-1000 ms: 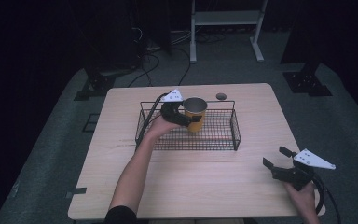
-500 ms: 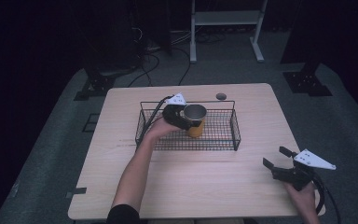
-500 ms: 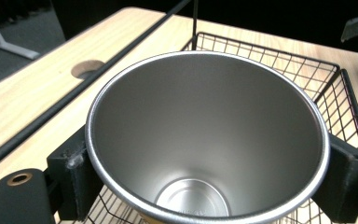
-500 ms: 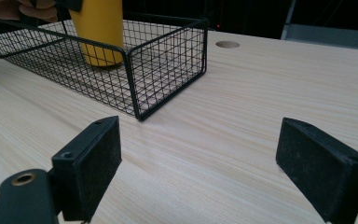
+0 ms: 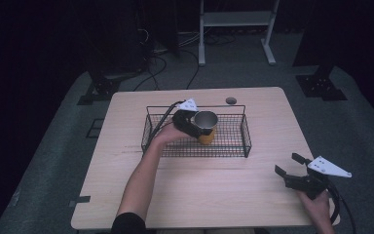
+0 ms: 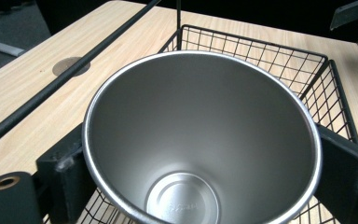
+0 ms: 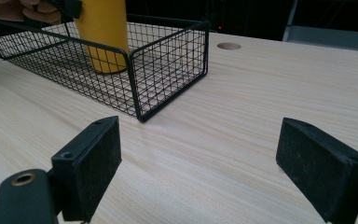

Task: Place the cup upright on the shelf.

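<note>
A yellow cup with a steel inside (image 5: 206, 127) stands upright in the black wire basket (image 5: 243, 130), near its middle. My left gripper (image 5: 197, 126) is shut on the cup's rim; in the left gripper view the cup (image 6: 200, 140) sits between both black jaws, its open mouth facing the camera. My right gripper (image 5: 289, 165) hovers open over the table's front right corner, nothing between its jaws. From the right gripper view (image 7: 198, 163) the basket (image 7: 168, 70) and the yellow cup (image 7: 103, 32) lie ahead to the left.
The wooden table (image 5: 195, 195) has a round cable hole (image 5: 231, 101) behind the basket. A metal stand (image 5: 233, 19) and cables lie on the grey floor beyond the table. Bare tabletop stretches in front of the basket.
The left gripper has lowered the cup into the basket and shifted it a little to the right. The right gripper has stayed still.
</note>
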The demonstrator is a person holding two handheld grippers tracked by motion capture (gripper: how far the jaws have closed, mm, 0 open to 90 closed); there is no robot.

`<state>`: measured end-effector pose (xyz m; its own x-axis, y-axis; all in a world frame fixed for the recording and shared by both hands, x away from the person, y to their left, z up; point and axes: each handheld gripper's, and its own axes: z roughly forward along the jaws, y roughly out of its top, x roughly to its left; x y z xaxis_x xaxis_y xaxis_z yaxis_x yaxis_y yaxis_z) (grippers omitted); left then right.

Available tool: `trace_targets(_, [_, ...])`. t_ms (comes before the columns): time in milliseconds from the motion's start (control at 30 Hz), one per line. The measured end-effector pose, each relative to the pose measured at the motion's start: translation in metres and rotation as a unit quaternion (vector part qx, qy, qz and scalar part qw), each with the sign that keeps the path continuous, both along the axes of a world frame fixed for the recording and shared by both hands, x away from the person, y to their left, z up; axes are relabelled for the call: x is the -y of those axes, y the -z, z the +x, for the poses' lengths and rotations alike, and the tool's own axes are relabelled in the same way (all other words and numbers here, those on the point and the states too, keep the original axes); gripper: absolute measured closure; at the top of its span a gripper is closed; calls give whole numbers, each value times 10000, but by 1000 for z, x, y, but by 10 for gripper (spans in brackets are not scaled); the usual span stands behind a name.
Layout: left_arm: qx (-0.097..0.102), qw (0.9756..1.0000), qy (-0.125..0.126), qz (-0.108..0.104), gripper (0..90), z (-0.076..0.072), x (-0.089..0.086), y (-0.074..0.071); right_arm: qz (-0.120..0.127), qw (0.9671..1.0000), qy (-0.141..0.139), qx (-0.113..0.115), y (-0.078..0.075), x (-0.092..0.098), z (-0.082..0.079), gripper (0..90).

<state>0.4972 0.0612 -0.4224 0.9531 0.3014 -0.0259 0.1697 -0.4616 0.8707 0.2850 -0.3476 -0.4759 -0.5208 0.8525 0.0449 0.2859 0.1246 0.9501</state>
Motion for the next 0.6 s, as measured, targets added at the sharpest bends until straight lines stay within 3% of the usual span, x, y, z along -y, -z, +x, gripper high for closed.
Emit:
trace_targets(133, [79, 9999, -63, 68, 40, -2, -1, -3, -23, 10000, 20, -22, 0, -1, 0, 130])
trace_targets(600, [166, 9995, -177, -220, 11, -8, -11, -15, -56, 10000, 44, -28, 0, -2, 0, 129])
